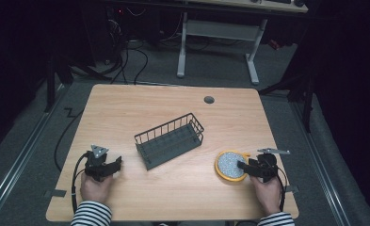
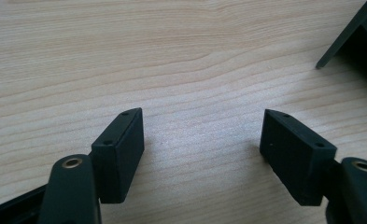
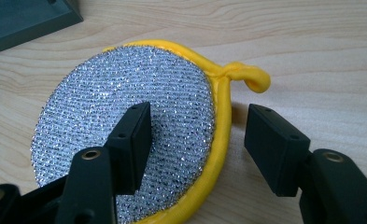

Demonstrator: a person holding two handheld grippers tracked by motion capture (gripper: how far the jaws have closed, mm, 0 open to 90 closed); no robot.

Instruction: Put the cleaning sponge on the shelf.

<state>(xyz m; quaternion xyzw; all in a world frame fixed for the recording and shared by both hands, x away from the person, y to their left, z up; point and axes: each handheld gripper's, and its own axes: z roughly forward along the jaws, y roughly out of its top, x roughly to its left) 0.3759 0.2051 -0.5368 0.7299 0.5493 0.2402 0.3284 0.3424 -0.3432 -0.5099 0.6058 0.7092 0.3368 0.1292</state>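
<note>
We see the round scouring pad [image 1: 229, 164], silver mesh with a yellow rim and a small yellow loop, lying flat on the tabletop [image 1: 173, 117] near its right edge, toward the near right corner. Our right gripper [image 1: 240, 165] reaches it from the right, with its tips over the pad's right side. In the right gripper view the right gripper [image 3: 197, 135] stands with its jaws wide apart and straddles the yellow rim: one jaw is over the silver mesh, the other is over bare wood just outside the rim, and the loop lies just beyond them. The pads do not press on the rim, so nothing is gripped. Our left gripper [image 1: 116, 164] rests near the near left corner, well apart from the pad; in the left gripper view the left gripper [image 2: 202, 135] also has its jaws spread wide, with bare wood between them and nothing held. Between the two grippers, around the middle of the tabletop, a dark wire basket [image 1: 170, 140] stands at a slant, its right end near the pad but clear of it; a corner of the basket [image 3: 27, 18] shows beyond the pad in the right gripper view. A small grey grommet [image 1: 209, 100] sits near the far edge. Nothing lies between the right gripper and the pad.
</note>
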